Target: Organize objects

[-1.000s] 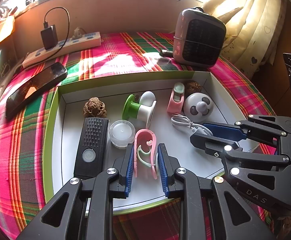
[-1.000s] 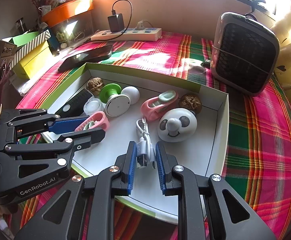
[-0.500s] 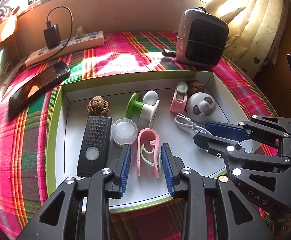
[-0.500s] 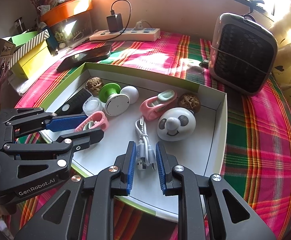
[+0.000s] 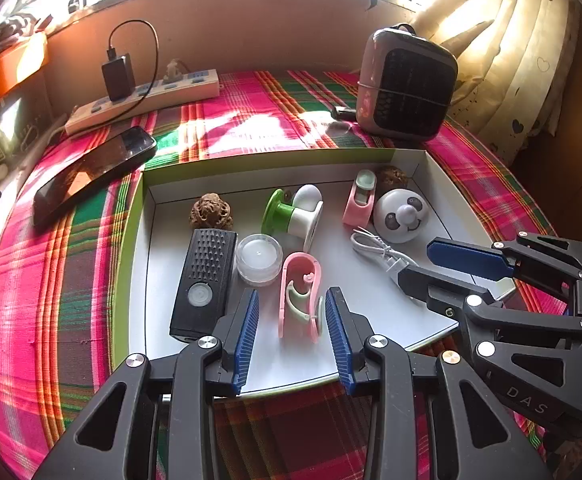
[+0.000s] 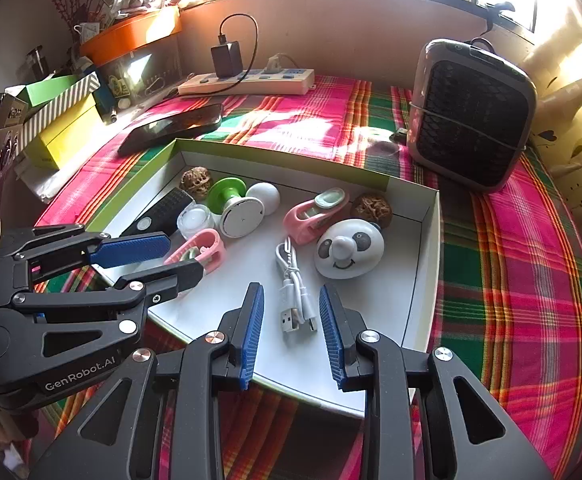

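Note:
A white tray with a green rim (image 5: 139,216) (image 6: 431,240) holds small items. My left gripper (image 5: 291,300) is open, its blue pads on either side of a pink clip (image 5: 299,296) (image 6: 199,250) lying in the tray, not touching it. My right gripper (image 6: 291,308) (image 5: 419,260) is open around a coiled white USB cable (image 6: 295,292) (image 5: 375,250) that rests on the tray floor. Also in the tray are a black remote (image 5: 205,280), a clear jar (image 5: 259,258), a green-and-white spool (image 5: 291,216), a panda toy (image 6: 349,246), a pink cutter (image 6: 315,214) and two walnuts (image 5: 211,212) (image 6: 371,208).
The tray sits on a plaid cloth (image 6: 511,280). A small heater (image 6: 471,116) stands at the back right. A phone (image 5: 91,168) lies left of the tray, a power strip with a charger (image 5: 143,92) is at the back. Boxes (image 6: 59,120) are stacked at the left.
Both grippers have opened wider: the left let go of the pink clip and the right let go of the USB cable. Both items now lie on the tray floor.

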